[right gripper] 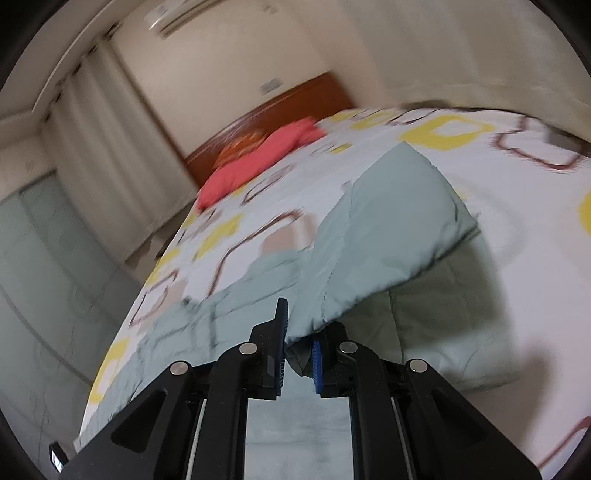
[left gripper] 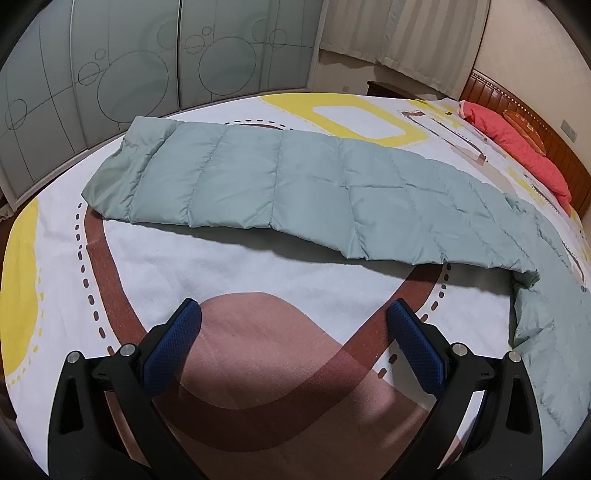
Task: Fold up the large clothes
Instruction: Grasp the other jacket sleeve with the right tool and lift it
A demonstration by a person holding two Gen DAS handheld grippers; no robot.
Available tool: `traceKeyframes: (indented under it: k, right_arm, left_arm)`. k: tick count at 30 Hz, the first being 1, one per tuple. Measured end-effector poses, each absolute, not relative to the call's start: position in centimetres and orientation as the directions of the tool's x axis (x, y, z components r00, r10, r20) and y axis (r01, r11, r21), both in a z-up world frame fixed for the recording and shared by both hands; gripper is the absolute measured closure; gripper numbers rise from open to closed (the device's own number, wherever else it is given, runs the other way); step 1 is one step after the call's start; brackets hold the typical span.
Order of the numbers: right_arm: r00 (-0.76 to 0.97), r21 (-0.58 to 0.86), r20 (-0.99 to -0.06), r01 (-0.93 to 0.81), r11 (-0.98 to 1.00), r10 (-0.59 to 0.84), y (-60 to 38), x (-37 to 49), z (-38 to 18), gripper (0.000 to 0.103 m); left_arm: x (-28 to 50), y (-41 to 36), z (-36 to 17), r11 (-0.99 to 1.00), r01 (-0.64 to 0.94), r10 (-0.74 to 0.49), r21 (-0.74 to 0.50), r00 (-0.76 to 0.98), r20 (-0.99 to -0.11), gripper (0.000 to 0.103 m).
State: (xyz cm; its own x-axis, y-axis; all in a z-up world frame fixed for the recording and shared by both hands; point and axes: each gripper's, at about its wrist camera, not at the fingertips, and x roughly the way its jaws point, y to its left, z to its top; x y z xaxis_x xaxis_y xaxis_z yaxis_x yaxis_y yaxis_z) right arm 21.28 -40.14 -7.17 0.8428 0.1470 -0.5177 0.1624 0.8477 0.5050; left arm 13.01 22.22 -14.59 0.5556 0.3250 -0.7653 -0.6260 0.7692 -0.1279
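Note:
A pale green quilted comforter (left gripper: 295,184) lies folded in a long strip across the bed, its right end bending toward me. My left gripper (left gripper: 293,314) is open and empty, hovering over the bedsheet in front of the strip. In the right wrist view, my right gripper (right gripper: 299,332) is shut on the edge of the comforter (right gripper: 388,236) and holds that end lifted and folded over itself. The view is motion-blurred.
The bed has a white sheet (left gripper: 229,273) with yellow and brown shapes. A red pillow (left gripper: 517,147) lies by the wooden headboard (left gripper: 554,136) at the right. Sliding wardrobe doors (left gripper: 110,74) stand beyond the far side. Curtains (left gripper: 399,33) hang at the back.

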Motion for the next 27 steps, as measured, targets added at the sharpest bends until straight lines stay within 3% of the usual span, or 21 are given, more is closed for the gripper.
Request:
traceKeyframes:
  k: [12, 19, 27]
  right_arm:
    - [0.686, 0.372, -0.666, -0.037, 0.928, 0.294, -26.5, 25.5, -11.0, 0.091]
    - [0.622, 0.275, -0.728, -0.120, 0.954, 0.289, -22.4, 25.7, -12.8, 0.091]
    - [0.595, 0.271, -0.749, -0.126, 0.954, 0.292, -21.5, 26.2, -13.5, 0.090]
  left_arm:
    - [13.1, 22.1, -14.8, 0.771, -0.626, 0.331, -0.121, 0.555, -0.764, 0.002]
    - [13.2, 22.1, -14.8, 0.771, -0.626, 0.333, -0.118, 0.553, -0.764, 0.002]
    - [13.2, 22.1, -14.9, 0.771, -0.626, 0.333, -0.118, 0.554, -0.763, 0.002]
